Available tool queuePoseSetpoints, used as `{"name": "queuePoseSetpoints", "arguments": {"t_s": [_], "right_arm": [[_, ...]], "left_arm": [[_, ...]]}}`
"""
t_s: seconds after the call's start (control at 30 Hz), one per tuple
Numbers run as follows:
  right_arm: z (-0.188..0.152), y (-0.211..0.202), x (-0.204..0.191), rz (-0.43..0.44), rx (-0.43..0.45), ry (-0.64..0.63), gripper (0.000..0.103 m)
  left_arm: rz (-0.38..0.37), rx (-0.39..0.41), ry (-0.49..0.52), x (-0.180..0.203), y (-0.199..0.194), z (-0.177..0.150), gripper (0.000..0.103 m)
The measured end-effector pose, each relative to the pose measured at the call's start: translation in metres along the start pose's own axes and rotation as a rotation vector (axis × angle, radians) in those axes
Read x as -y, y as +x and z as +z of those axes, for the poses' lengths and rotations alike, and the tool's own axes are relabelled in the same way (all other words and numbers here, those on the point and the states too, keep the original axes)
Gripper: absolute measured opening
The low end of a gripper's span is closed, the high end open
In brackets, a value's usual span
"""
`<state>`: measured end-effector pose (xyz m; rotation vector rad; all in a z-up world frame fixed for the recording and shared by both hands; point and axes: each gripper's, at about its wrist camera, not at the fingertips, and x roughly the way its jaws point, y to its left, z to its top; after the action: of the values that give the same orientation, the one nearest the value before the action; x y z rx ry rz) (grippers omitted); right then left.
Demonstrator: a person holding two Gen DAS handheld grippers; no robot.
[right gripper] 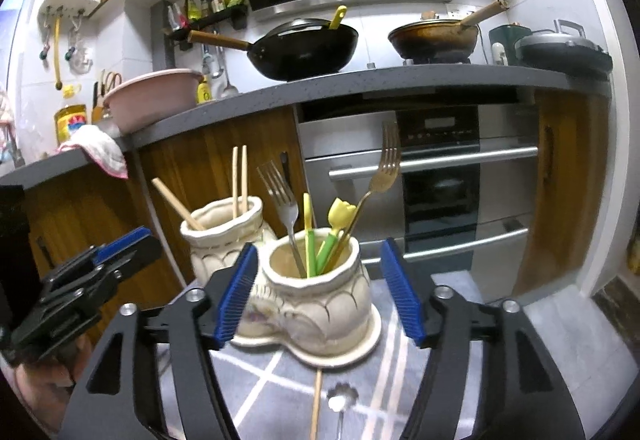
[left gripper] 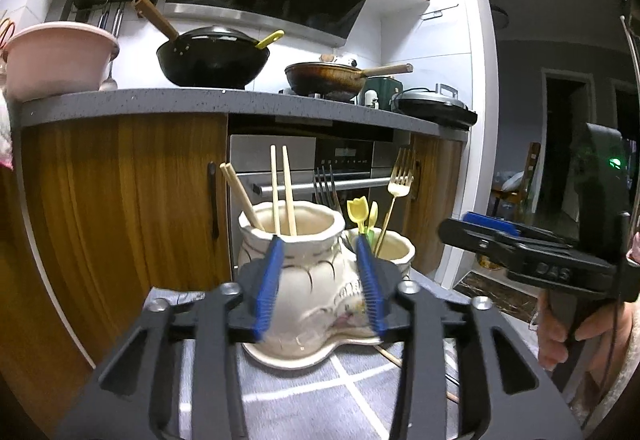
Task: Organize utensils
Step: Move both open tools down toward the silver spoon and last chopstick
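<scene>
Two joined cream ceramic jars stand on a shared base. The left jar (left gripper: 296, 268) holds several wooden chopsticks (left gripper: 280, 192). The right jar (right gripper: 320, 280) holds a silver fork (right gripper: 280, 192), a gold fork (right gripper: 386, 168) and yellow-green plastic utensils (right gripper: 340, 216). My left gripper (left gripper: 322, 280) is open, its blue pads framing the left jar with nothing gripped. My right gripper (right gripper: 320, 294) is open wide in front of the right jar, empty. A loose chopstick (right gripper: 316, 408) and a small spoon (right gripper: 340, 404) lie on the cloth before the jars.
The jars sit on a grey cloth with white lines (right gripper: 280, 380). Behind are wooden cabinets, an oven (right gripper: 436, 176) and a grey counter (right gripper: 360, 84) with a black wok (right gripper: 304, 48), a brown pan (right gripper: 432, 36) and a pink basin (right gripper: 152, 96).
</scene>
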<state>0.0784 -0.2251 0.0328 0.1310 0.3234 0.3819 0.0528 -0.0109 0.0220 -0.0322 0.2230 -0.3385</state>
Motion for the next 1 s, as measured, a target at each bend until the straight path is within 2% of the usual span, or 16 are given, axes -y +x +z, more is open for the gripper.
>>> {"name": "queuePoseSetpoints", "arguments": {"t_s": [0.03,0.17,0.3,0.43,0.63,0.8,1.0], "right_arm": [[-0.002,-0.005,-0.001,-0.002,-0.008,-0.006,0.073],[-0.012,-0.021,0.0,-0.01,-0.036,-0.017,0.08],[-0.02,-0.03,-0.001,-0.042,-0.079,-0.05,0.086],[-0.03,-0.035,0.004,-0.076,-0.128,-0.057,0.09],[-0.048,-0.027,0.014,-0.127,-0.232,-0.071,0.093],[-0.067,-0.005,0.015,-0.157,-0.381,-0.095,0.093],[-0.082,0.017,0.014,-0.175,-0.484,-0.101,0.093]], "left_arm": [[-0.002,0.0,-0.008,0.001,-0.003,-0.001,0.051],[0.011,-0.003,-0.008,0.005,-0.015,-0.002,0.063],[0.006,-0.023,-0.018,0.01,-0.025,-0.005,0.084],[0.007,-0.053,-0.005,0.017,-0.032,-0.012,0.095],[-0.001,-0.121,0.01,0.024,-0.032,-0.03,0.097],[0.009,-0.183,0.015,0.023,-0.021,-0.045,0.097],[-0.013,-0.265,0.023,0.022,-0.011,-0.057,0.097]]}}
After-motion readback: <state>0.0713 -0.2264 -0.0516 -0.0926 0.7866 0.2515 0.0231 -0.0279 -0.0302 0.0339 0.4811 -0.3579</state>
